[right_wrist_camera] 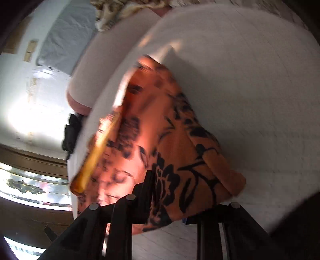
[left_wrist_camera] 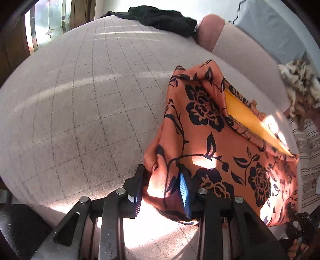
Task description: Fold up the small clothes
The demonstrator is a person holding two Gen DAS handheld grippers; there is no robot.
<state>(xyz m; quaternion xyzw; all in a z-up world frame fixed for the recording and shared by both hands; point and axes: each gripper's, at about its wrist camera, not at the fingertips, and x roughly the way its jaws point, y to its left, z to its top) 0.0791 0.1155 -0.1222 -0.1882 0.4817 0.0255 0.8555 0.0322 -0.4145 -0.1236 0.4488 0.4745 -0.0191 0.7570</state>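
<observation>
An orange garment with a black flower print (left_wrist_camera: 216, 144) and a yellow band (left_wrist_camera: 254, 122) hangs above the pale quilted bed cover (left_wrist_camera: 84, 100). My left gripper (left_wrist_camera: 163, 190) is shut on the garment's lower left corner; cloth bunches between its blue pads (left_wrist_camera: 183, 192). In the right wrist view the same garment (right_wrist_camera: 160, 152) is blurred and drapes over my right gripper (right_wrist_camera: 166, 200), which is shut on its edge. The right fingertips are hidden by cloth.
A dark garment (left_wrist_camera: 160, 18) lies at the bed's far edge. A grey pillow (left_wrist_camera: 266, 26) and a brown patterned cloth (left_wrist_camera: 300, 88) lie at the right. A pink rounded bed edge (left_wrist_camera: 212, 32) and a glass door (left_wrist_camera: 48, 22) stand beyond.
</observation>
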